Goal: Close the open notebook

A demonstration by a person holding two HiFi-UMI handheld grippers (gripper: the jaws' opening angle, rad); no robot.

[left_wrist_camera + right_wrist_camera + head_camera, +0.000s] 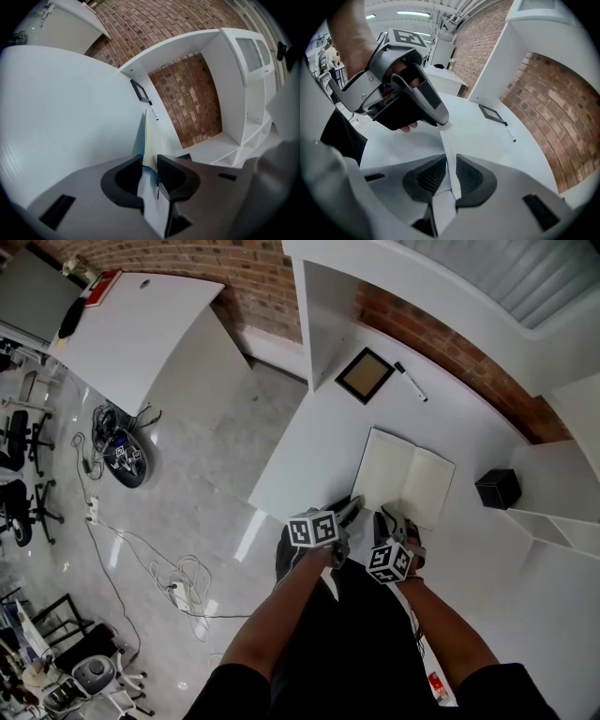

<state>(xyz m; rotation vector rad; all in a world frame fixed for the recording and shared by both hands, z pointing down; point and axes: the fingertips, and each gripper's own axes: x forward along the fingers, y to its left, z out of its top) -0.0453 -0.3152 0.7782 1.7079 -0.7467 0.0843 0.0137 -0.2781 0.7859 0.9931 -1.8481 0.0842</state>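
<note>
Far left, on the grey floor: loose cables, well clear of the white counter. Left claw at the near left corner of the open notebook, clamped on a thin leaf or cover there; its own view shows that sheet edge-on between the pads. The notebook lies spread near the counter's front edge, pale pages up. Right claw just beside the left, nipped shut on the notebook's near edge, sheet pinched between the ribbed pads. Beyond the far edge, apart from it: a dark picture frame lying flat, a marker pen just right of it. Black box stands near the notebook's right side, not touching. White shelf unit at far right.
</note>
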